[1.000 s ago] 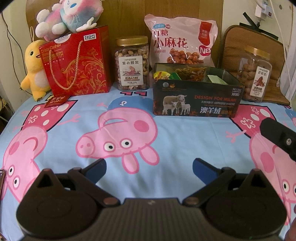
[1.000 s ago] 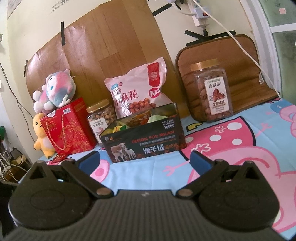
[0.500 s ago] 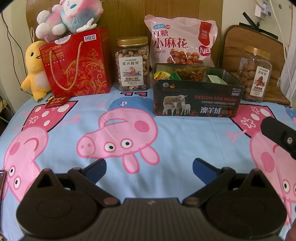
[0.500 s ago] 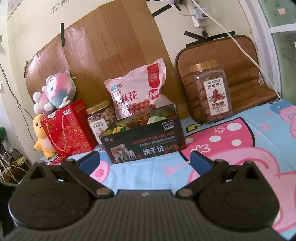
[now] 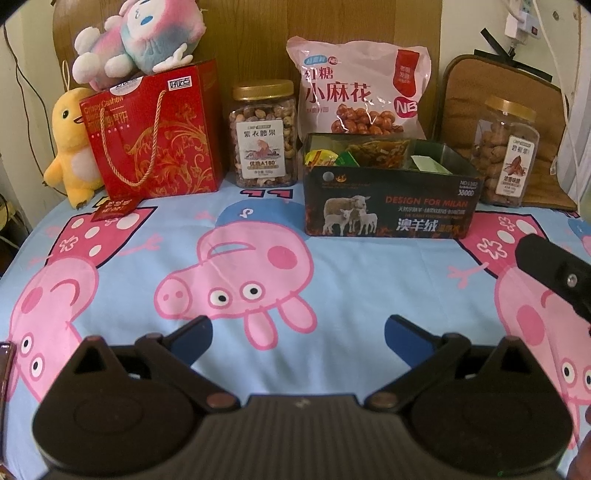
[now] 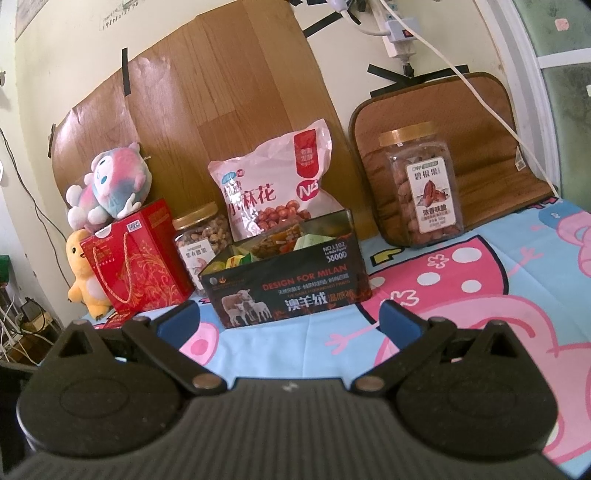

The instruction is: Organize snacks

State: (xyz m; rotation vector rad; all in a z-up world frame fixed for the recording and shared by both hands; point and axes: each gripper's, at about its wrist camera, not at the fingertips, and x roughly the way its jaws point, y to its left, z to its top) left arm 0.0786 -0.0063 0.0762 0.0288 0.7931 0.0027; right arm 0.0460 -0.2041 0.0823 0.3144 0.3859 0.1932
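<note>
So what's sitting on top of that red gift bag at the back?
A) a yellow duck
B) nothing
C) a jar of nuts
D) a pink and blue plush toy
D: the pink and blue plush toy lies on top of the red gift bag, while the yellow duck stands beside the bag and the cashew jar stands on its other side.
</note>
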